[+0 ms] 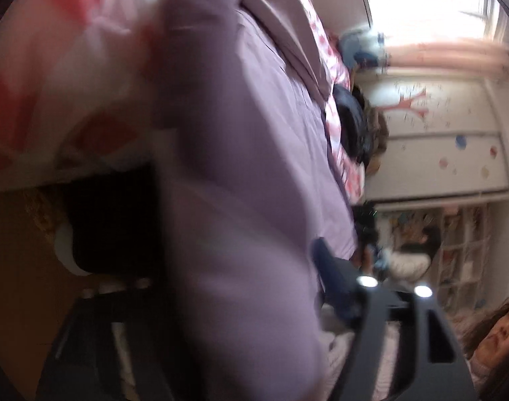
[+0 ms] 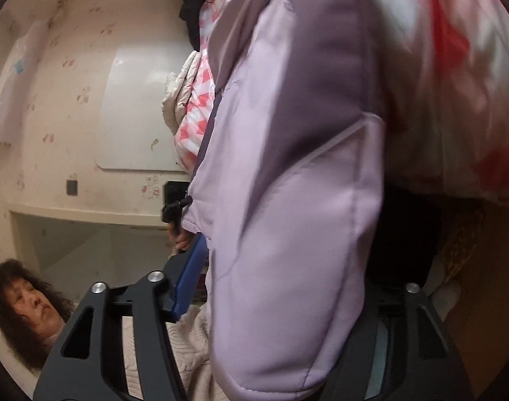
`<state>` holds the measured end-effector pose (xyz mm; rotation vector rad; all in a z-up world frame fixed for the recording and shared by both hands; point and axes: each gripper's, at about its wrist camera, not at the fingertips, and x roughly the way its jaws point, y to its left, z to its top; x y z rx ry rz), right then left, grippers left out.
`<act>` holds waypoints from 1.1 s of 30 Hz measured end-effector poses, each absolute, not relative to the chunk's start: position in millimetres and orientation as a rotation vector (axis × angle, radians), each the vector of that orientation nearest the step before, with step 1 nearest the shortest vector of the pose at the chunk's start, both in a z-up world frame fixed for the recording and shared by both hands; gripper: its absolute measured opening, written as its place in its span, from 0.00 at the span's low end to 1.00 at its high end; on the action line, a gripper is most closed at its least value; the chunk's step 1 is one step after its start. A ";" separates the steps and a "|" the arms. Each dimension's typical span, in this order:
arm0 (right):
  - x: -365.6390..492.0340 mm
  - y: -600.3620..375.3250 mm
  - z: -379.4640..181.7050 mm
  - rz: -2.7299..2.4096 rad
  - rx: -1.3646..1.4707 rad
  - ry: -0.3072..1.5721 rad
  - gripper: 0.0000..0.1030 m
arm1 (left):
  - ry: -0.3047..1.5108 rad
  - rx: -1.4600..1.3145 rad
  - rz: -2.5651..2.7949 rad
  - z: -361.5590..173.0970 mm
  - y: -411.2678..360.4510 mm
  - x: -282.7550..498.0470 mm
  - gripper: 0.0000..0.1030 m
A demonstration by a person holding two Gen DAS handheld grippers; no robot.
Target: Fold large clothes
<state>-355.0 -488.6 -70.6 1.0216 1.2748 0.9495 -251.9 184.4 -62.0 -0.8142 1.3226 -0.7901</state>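
Lilac padded jacket [image 2: 288,200] fills the middle of both wrist views, hanging as a thick, puffy fold with a darker purple band running down it. In the right wrist view the fabric passes between the two dark arms of the right gripper [image 2: 281,300], whose blue finger [image 2: 189,277] presses against the jacket's left side; the other finger is hidden behind the cloth, so the gripper looks clamped on the jacket. In the left wrist view the jacket [image 1: 237,183] drapes across the left gripper [image 1: 288,287], with one blue finger [image 1: 334,280] lying against its right edge; the second finger is covered and blurred, so I cannot tell how the jaws stand. Behind the jacket lies a bed cover [image 1: 54,67] in pink, red and white checks, the jacket hanging past its edge. A beige quilted garment [image 2: 177,93] rests further along the bed. A person's face [image 2: 27,300] shows at the lower left of the right wrist view, before a cream wall [image 2: 70,67] with small pink marks.
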 end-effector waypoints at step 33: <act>-418.8 -490.1 -18.0 1.104 1.192 0.695 0.31 | 0.977 -0.894 -0.877 17.2 175.1 -299.1 0.14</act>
